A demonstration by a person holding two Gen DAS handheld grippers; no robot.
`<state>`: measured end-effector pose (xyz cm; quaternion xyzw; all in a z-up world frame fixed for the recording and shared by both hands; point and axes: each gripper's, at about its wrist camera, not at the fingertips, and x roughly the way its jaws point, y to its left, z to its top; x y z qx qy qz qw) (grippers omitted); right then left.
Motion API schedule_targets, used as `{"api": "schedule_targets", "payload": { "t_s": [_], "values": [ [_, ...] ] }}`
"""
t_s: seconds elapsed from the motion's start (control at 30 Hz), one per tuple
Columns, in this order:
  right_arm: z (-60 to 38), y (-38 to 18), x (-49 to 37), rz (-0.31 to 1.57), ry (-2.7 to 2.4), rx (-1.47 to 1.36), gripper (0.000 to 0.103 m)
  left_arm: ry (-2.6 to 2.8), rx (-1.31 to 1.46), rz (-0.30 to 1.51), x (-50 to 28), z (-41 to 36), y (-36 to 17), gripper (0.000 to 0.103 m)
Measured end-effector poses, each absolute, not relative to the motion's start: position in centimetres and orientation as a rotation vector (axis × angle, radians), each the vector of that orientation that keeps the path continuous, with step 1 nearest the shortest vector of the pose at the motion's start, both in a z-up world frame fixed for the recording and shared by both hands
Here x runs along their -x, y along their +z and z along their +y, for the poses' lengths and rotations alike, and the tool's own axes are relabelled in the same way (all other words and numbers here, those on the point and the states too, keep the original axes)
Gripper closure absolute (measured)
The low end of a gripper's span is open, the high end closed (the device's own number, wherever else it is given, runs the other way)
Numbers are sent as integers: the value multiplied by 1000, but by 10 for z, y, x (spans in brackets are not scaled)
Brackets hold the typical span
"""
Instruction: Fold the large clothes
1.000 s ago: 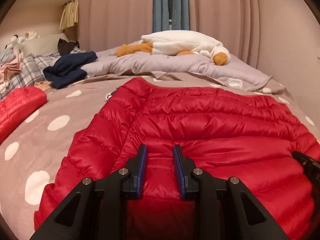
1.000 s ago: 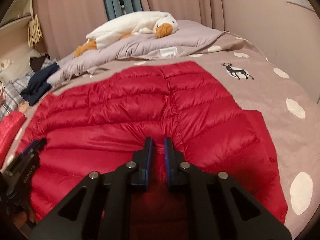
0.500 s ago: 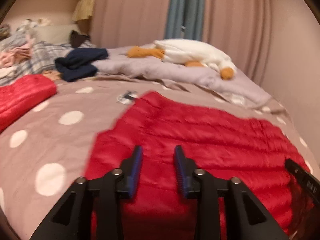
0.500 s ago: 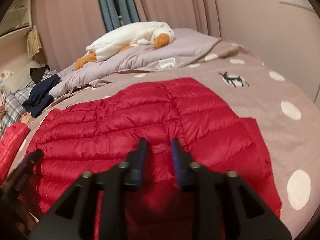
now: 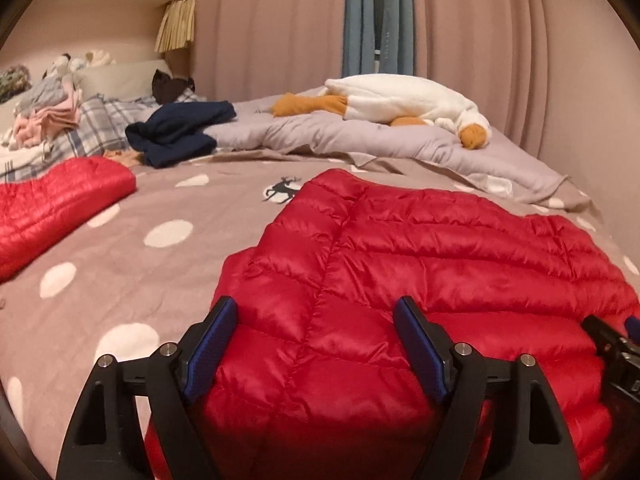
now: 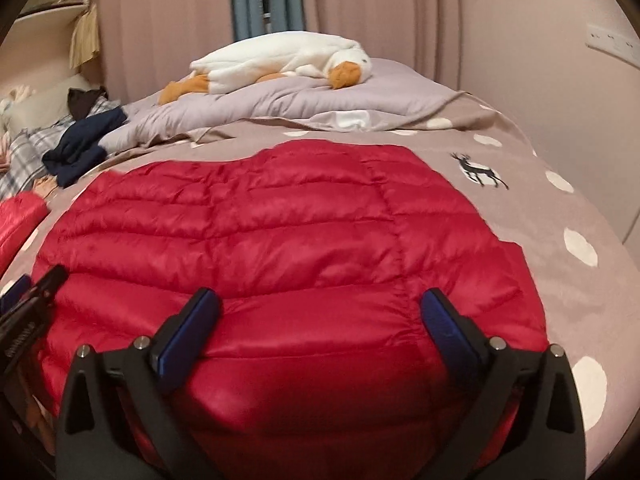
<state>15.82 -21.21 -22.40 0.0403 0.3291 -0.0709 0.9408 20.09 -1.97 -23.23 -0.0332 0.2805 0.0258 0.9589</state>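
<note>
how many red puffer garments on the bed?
2. The red puffer jacket lies spread under both open grippers, left gripper and right gripper. A second red puffer piece lies at the bed's left edge, partly cut off.

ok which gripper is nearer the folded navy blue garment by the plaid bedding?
Left. The left gripper sits over the red quilted puffer jacket's left side, toward the navy blue garment. The right gripper is over the jacket's opposite side, farther away.
</note>
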Motion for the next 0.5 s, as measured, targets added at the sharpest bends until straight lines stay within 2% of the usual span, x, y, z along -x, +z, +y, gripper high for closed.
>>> {"api": "schedule_targets", "payload": {
  "t_s": [0.2, 0.5],
  "values": [
    [-206, -234, -168, 719, -87, -67, 0, 32, 153, 594, -206, -10, -233, 17],
    [-199, -256, -189, 817, -136, 23, 0, 52, 65, 583, -198, -21, -232, 17]
  ]
}}
